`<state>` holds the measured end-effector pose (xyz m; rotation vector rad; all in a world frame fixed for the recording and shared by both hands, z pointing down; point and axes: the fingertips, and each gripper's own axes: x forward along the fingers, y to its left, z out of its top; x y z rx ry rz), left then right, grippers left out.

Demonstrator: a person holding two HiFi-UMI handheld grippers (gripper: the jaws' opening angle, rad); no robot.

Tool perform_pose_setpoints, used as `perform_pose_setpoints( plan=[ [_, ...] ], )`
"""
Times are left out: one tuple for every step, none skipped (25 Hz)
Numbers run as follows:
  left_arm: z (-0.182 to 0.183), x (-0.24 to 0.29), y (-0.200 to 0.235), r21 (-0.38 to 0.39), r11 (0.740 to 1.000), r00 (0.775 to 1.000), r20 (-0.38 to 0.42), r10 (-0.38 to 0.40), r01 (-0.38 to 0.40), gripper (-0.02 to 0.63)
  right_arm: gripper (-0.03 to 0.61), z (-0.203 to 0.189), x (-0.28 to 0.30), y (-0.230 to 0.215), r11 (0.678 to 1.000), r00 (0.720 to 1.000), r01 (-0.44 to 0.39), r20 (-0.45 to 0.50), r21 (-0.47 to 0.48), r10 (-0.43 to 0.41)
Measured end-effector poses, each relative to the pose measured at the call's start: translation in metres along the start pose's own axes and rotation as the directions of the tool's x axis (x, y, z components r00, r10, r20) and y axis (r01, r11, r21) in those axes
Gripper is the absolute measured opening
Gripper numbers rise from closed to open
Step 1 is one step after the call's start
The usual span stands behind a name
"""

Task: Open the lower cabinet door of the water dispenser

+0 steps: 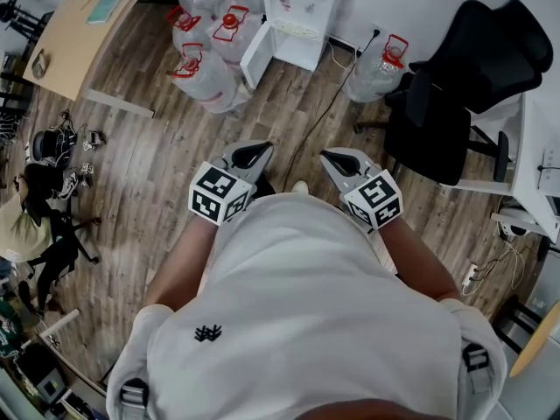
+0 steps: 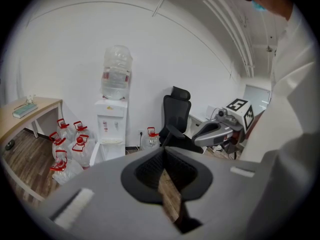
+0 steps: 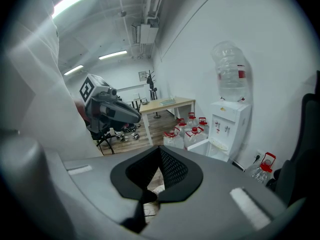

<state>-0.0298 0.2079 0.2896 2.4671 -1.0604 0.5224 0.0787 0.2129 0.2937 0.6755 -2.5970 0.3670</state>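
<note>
My left gripper (image 1: 259,150) and right gripper (image 1: 331,157) hang side by side, each with its jaws pressed together on nothing and touching nothing. Well ahead of them stands the white floor-standing water dispenser (image 1: 302,7), its lower cabinet door (image 1: 255,57) swung open. A clear upturned bottle (image 2: 116,71) sits on top of it. Clear plastic water jugs with red caps (image 1: 206,38) cluster on the wooden plank floor (image 1: 157,147) beside the door. Whether they hold water I cannot tell.

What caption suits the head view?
Both shut, the left gripper and right gripper face a water dispenser, its lower door open.
</note>
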Motion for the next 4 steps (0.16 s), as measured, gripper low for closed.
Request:
perform_pose_setpoints(
  plan=[
    [0.0003,0.0005,0.0019,-0.001,1.0,1.0,0.001,0.0,0.0,0.055,0.001,0.0,0.0014,-0.0005,1.0,1.0,0.001,-0.001,0.002,-0.001],
    [0.0005,0.0008,0.0041,-0.001,1.0,1.0,0.002,-0.001,0.001,0.057,0.001,0.0,0.0031,-0.0009,1.0,1.0,0.002,-0.002,0.004,-0.002],
    [0.0007,0.0011,0.0064,-0.002,1.0,1.0,0.003,-0.001,0.001,0.057,0.0,0.0001,0.0049,-0.0013,1.0,1.0,0.002,-0.003,0.005,-0.002],
    [0.0009,0.0013,0.0088,-0.002,1.0,1.0,0.003,-0.002,0.002,0.057,0.002,0.0002,0.0069,-0.0017,1.0,1.0,0.003,-0.005,0.006,-0.002]
  ],
)
